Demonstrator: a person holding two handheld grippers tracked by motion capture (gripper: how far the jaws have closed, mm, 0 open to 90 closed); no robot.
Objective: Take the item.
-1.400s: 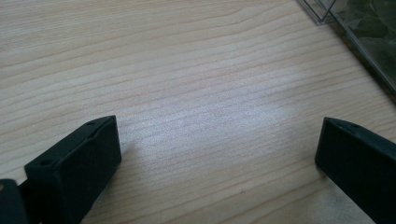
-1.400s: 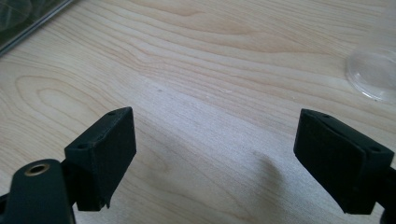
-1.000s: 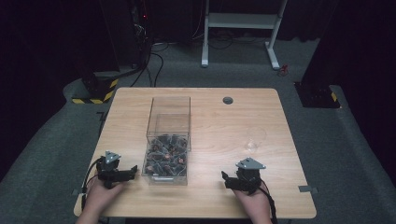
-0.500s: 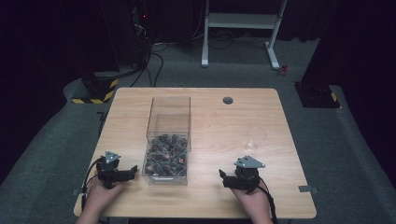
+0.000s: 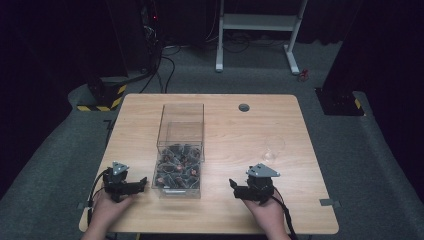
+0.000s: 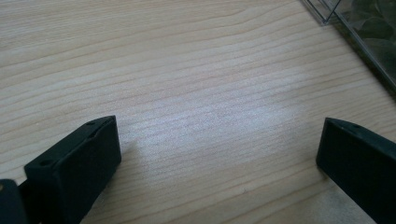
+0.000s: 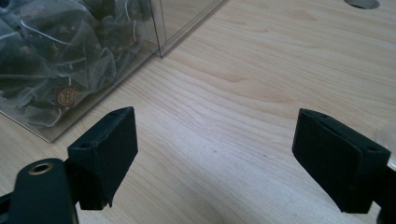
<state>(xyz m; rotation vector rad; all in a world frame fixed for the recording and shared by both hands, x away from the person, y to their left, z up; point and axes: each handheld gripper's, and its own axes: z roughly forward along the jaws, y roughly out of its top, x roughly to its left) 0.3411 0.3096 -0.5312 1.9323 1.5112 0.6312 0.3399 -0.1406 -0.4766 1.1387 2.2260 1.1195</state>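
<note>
Both grippers are resting wide open and empty on the table [image 5: 300, 120], with the clear box [image 5: 180, 150] of tea bags [image 5: 177, 167] sitting between them, its long axis running away, closer to the left gripper [image 5: 142, 183] than the right gripper [image 5: 233, 186].

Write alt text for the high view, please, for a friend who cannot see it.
A person's hands hold a left gripper and a right gripper, both open, low over a wooden table on either side of a clear plastic box of tea bags. A small clear glass stands beyond the right gripper.
</note>
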